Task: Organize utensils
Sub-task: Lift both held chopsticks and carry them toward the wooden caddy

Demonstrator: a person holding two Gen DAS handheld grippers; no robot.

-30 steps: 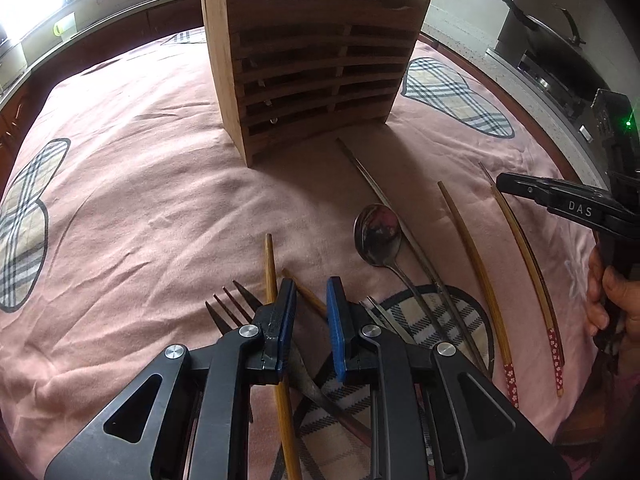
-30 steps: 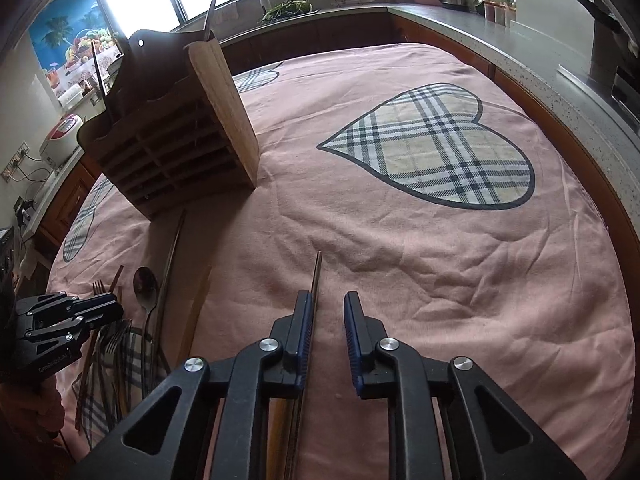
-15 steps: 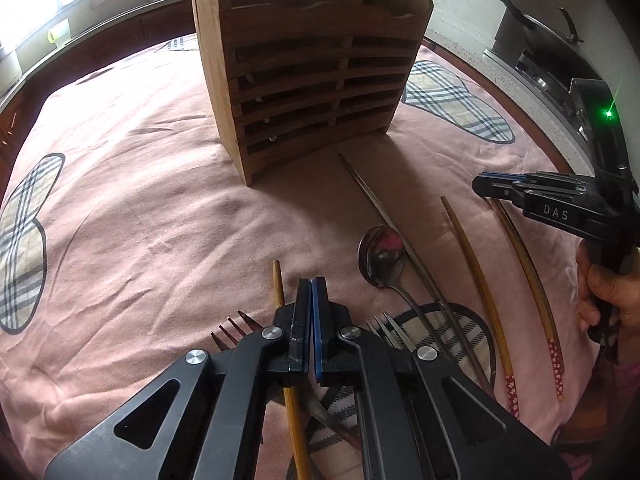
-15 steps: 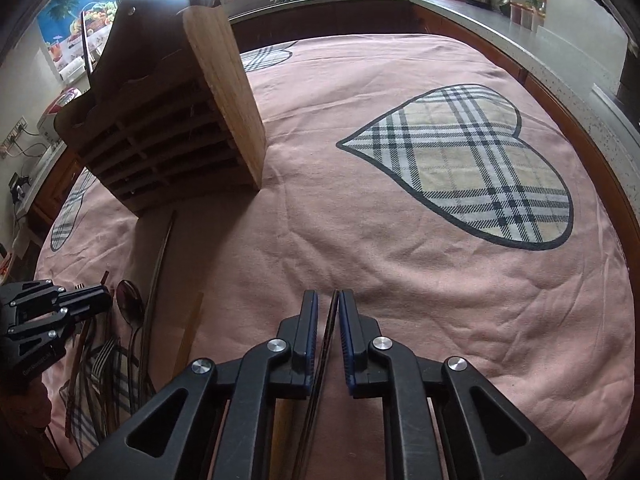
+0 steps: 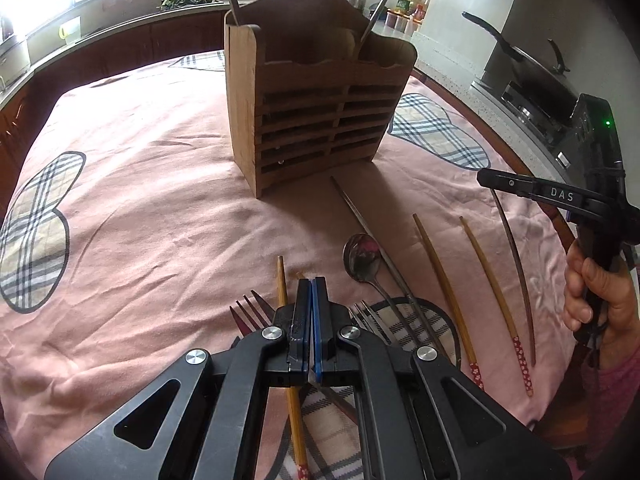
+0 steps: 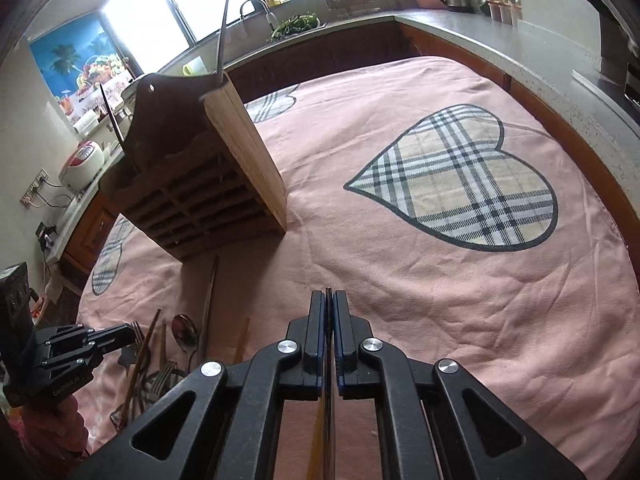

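**Left wrist view.**
- The left gripper (image 5: 311, 286) is showing its tongs pressed together over the near pile. A brown tip is peeking out just past them, and I cannot tell whether it is pinched.
- A bamboo chopstick (image 5: 282, 280) is running just left of the tongs and under the left finger.
- Forks (image 5: 250, 314) are lying on either side. A spoon (image 5: 362, 258), a metal chopstick (image 5: 360, 216) and two red-ended chopsticks (image 5: 444, 280) are lying to the right on the pink cloth (image 5: 140, 220).
- The wooden caddy (image 5: 320, 120) is standing upright at the far centre, with a few utensils already in it.
- The right gripper (image 5: 486, 178), in a hand (image 5: 600, 300), is holding a dark chopstick (image 5: 516, 260) that is hanging down toward the near side.

**Right wrist view.**
- The right gripper (image 6: 329, 294) is pinching the dark chopstick (image 6: 329, 320) edge-on between closed tongs.
- The wooden caddy (image 6: 200, 200) is standing far left, and the left gripper (image 6: 128, 334) is hovering over the pile at near left.

**Step in hand, as judged.** Pickup is done and carrying to the caddy is about to begin.

**Next move.** It is calling for tipping the stick upright, aligning its end over an open top compartment, and releasing only once it is inside.
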